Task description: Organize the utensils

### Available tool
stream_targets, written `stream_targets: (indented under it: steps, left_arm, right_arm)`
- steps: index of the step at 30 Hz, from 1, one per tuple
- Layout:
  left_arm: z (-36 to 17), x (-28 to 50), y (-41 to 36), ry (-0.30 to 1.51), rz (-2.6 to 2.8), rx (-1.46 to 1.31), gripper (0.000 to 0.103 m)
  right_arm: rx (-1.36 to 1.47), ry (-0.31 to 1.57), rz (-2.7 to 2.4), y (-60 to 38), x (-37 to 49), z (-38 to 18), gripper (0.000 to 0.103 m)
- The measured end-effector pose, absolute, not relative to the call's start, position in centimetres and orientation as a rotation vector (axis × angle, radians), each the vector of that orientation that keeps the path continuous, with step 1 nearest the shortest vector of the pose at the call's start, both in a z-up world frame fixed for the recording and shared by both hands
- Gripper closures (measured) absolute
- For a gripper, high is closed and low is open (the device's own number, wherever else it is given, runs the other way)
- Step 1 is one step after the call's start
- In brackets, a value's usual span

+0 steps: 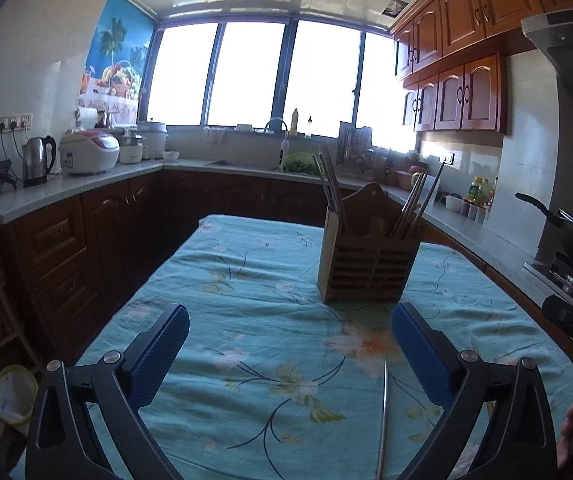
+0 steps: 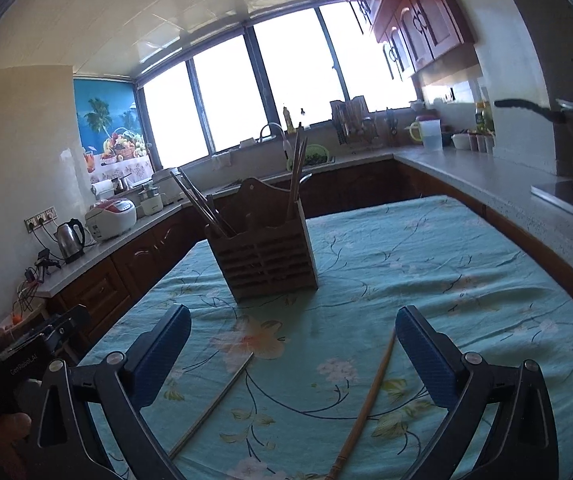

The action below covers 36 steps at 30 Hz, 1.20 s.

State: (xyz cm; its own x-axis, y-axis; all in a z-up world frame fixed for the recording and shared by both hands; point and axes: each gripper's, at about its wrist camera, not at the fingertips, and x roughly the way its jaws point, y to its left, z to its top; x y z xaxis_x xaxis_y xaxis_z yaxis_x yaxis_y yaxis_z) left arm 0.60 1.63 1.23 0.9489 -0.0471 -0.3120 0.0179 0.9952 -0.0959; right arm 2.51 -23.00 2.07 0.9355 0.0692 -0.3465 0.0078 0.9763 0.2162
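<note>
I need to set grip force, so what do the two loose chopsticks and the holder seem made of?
Left chopstick: probably metal, going by its thin, grey, dull sheen. Right chopstick: likely wood or bamboo, tan and matte. Holder: apparently brown slatted wood or bamboo, unglossy.

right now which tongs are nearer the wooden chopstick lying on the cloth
Right. The wooden chopstick lies between the open right tongs; the left tongs, also open, straddle only the metal chopstick.

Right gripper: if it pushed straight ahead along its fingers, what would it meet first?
Probably the wooden utensil holder, standing slightly left of centre ahead of the open right gripper. The wooden chopstick and metal chopstick lie lower, on the tablecloth; depth unclear.
</note>
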Motion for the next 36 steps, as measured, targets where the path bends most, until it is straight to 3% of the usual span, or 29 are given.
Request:
stream_targets:
  steps: [4, 36]
  left_arm:
    - [0.6, -1.5, 0.7, 0.276, -0.013, -0.040, 0.001]
    - [-1.9, -3.1, -0.6, 0.365, 0.009, 0.012, 0.001]
  right_arm:
    - [0.159, 0.292, 0.013, -22.8, 1.0, 2.2, 0.000]
    - [0.136, 0.350, -0.041, -23.5, -1.8, -1.7, 0.000]
